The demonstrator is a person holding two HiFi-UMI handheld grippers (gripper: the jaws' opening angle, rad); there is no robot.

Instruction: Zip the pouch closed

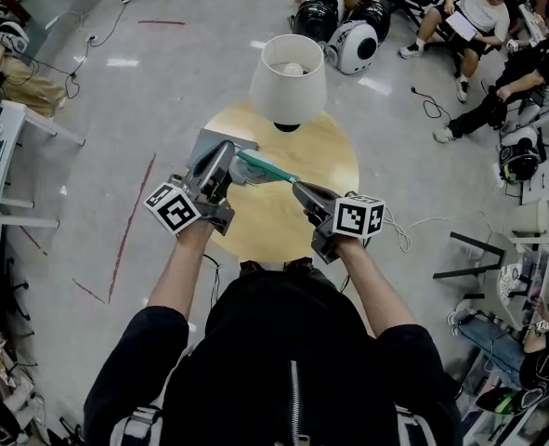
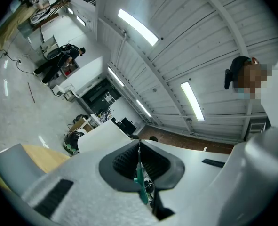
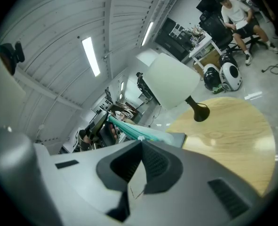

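Observation:
A teal pouch hangs stretched between my two grippers above the round wooden table. My left gripper is shut on the pouch's left end. In the left gripper view a thin teal edge sits pinched between the pads of that gripper. My right gripper is shut on the other end. In the right gripper view a pale tab lies between the closed pads of the right gripper, and the teal pouch runs away from it toward the left gripper. The zipper itself cannot be made out.
A table lamp with a white shade stands at the table's far side, close behind the pouch. A grey flat board lies on the table under the left gripper. Seated people and round white-and-black devices are at the back right.

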